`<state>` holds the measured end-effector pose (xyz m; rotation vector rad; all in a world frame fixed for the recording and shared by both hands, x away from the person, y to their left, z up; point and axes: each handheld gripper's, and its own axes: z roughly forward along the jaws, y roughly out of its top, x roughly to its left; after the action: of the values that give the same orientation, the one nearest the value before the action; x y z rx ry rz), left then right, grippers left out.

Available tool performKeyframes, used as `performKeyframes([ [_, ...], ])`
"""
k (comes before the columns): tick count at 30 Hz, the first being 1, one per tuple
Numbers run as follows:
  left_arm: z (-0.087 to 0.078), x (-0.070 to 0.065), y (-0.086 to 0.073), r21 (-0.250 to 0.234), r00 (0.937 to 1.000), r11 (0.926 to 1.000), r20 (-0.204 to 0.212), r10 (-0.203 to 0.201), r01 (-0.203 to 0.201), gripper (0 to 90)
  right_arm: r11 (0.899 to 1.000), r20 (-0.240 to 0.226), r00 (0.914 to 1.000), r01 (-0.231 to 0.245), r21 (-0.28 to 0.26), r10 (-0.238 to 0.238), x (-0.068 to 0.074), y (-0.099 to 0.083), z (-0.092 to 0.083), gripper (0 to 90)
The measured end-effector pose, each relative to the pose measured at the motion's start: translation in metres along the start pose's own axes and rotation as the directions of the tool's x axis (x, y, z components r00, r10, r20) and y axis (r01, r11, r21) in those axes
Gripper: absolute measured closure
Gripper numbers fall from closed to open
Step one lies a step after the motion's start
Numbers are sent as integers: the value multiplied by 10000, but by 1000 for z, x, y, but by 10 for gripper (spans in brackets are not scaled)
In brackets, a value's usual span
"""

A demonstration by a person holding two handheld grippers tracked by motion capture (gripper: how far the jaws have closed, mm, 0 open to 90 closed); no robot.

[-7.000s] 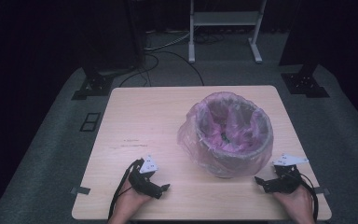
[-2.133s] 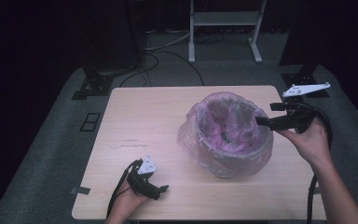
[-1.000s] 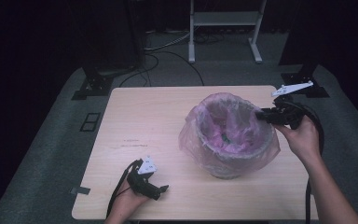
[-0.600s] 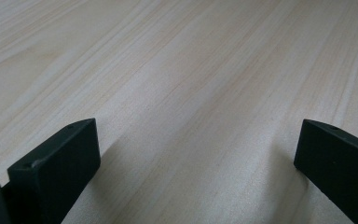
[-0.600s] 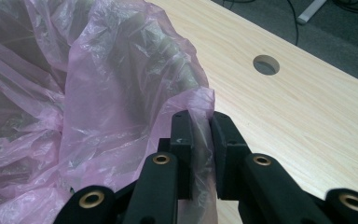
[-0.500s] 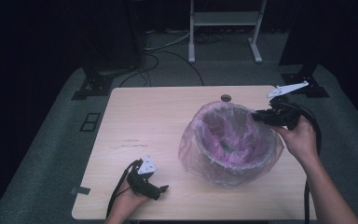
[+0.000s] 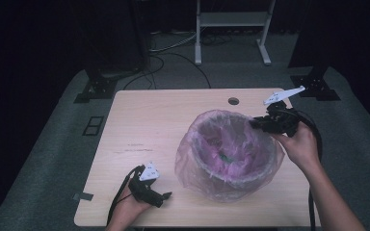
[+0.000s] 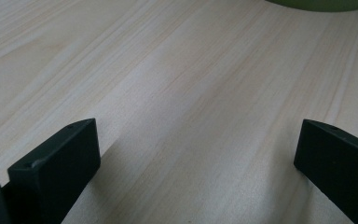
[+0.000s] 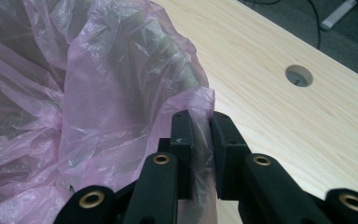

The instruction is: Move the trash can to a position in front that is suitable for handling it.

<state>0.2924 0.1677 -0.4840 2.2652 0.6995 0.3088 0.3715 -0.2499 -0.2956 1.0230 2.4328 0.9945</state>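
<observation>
1. A light wooden table is seen from above; on its right half stands one round bin, lined with one pink translucent plastic bag whose edge is folded over the rim and hangs down the outside.
2. The right gripper is held at the bin's far right rim. In the right gripper view its jaws are clenched on a fold of the bag's edge — the film is pinched between the two black pads, and the jaws have just been closing on it.
3. The left gripper is rested on the table near the front edge, to the left of the bin and apart from it. In the left gripper view its jaws are spread wide, with bare wood between them and nothing grasped.
4. The bag is judged very light, limp and slippery — thin film that is easily torn or stretched. It is best taken at the doubled edge over the rim, where the material is gathered.
5. Counted: one bin, one bag, two grippers, one round cable hole in the tabletop.
</observation>
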Motion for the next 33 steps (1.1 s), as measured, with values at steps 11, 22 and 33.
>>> performKeyframes([
  [11,-8,5,-8,-28,9999,9999,-103,-132,132,0,9986,-356,9982,492,173,-485,24,10,6,805],
  [22,-11,6,-11,-10,9998,9999,-125,-150,150,0,9951,-714,9931,955,272,-934,43,15,9,804],
  [33,-11,6,-11,-8,9998,9999,-123,-163,163,0,9939,-619,9920,1102,45,-1097,47,13,7,600],
])
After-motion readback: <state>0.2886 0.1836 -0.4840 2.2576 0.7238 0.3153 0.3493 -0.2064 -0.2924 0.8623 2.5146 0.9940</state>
